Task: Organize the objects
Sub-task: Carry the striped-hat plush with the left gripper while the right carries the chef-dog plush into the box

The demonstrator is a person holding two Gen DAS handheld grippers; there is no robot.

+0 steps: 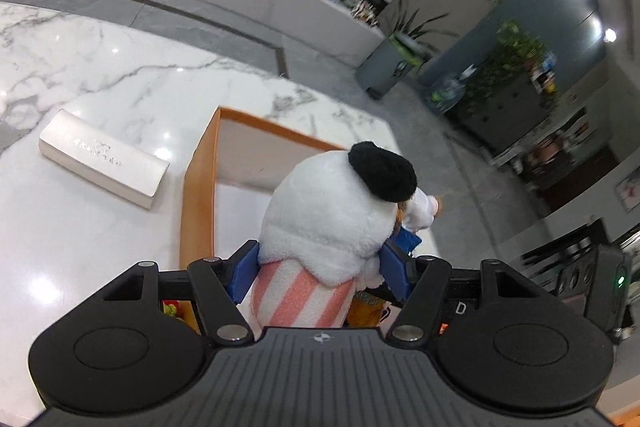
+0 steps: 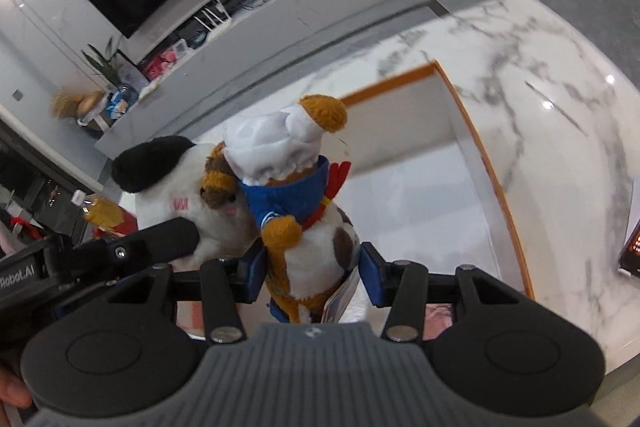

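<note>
My left gripper [image 1: 320, 267] is shut on a white plush dog [image 1: 328, 211] with a black ear and a pink-striped body, held above an orange-rimmed white box [image 1: 200, 187]. My right gripper [image 2: 310, 267] is shut on a brown-and-white plush [image 2: 308, 211] wearing a white hat and blue scarf, held over the same box [image 2: 488, 163]. The two toys touch side by side. The white dog also shows in the right wrist view [image 2: 168, 167], with the left gripper's body at lower left there.
A white rectangular case [image 1: 104, 159] lies on the marble table [image 1: 100, 67] left of the box. A dark object [image 2: 632, 251] sits at the table's right edge. A long counter with clutter, a TV, plants and a grey bin stand beyond the table.
</note>
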